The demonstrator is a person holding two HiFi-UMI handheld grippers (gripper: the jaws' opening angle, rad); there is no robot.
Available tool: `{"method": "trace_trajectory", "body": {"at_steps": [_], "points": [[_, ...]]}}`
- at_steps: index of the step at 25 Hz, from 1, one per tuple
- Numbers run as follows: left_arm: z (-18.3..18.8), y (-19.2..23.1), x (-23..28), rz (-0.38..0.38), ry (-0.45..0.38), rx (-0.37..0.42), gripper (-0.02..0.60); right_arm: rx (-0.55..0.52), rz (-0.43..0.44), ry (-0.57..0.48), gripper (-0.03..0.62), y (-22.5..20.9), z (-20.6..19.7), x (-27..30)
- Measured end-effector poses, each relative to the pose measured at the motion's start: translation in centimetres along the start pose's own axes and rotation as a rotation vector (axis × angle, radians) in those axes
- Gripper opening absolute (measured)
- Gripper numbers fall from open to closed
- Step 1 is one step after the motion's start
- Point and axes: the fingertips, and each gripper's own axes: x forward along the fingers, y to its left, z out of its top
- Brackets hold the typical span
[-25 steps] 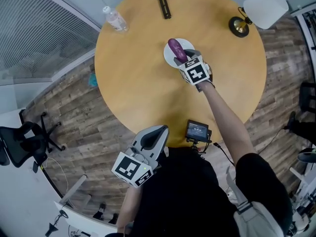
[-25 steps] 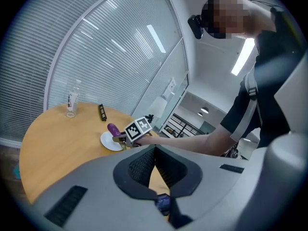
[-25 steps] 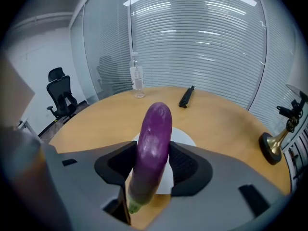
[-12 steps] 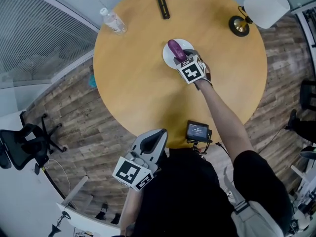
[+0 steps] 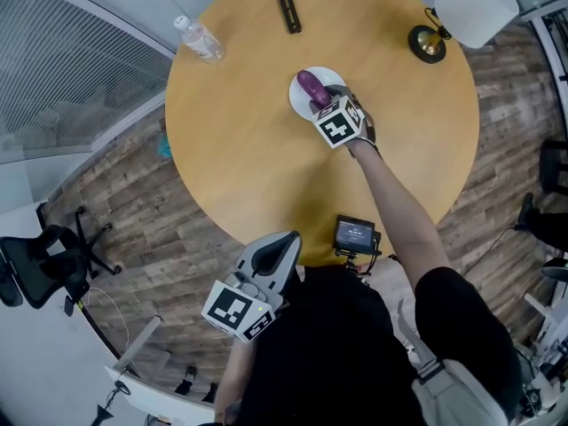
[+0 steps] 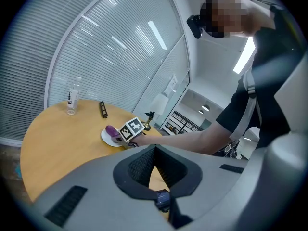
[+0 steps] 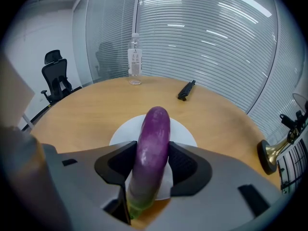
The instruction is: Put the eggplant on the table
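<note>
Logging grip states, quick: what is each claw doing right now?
Left claw: closed, holding nothing.
Right claw: closed on the eggplant, over the plate.

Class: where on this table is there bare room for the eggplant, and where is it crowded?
Free: the table left of the plate, and the near side between plate and monitor. Crowded: far rim, by bottle, bar and lamp.

I see that the eggplant (image 7: 154, 129) has a glossy, smooth purple skin. The plate (image 7: 184, 130) under it looks matt white. The table (image 5: 240, 149) has a smooth, light wood top. The floor (image 5: 133, 211) is of rougher grey-brown wood planks. The bottle (image 5: 199, 38) is clear plastic.
</note>
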Motion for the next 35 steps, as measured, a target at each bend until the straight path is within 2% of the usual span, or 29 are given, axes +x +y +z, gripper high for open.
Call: {"method": "trace_trajectory", "body": {"at_steps": [18,35], "points": [[-0.4,0.1,-1.3,0.028,-0.016,-0.006,0.012,-0.02,-0.042,-0.019,0.219,0.0,0.6,-0.7],[0.0,-1.3,-3.4,0.034,-0.062,0.034,0.012,-0.054,-0.081,-0.015,0.219,-0.2,1.2,-3.5]]}}
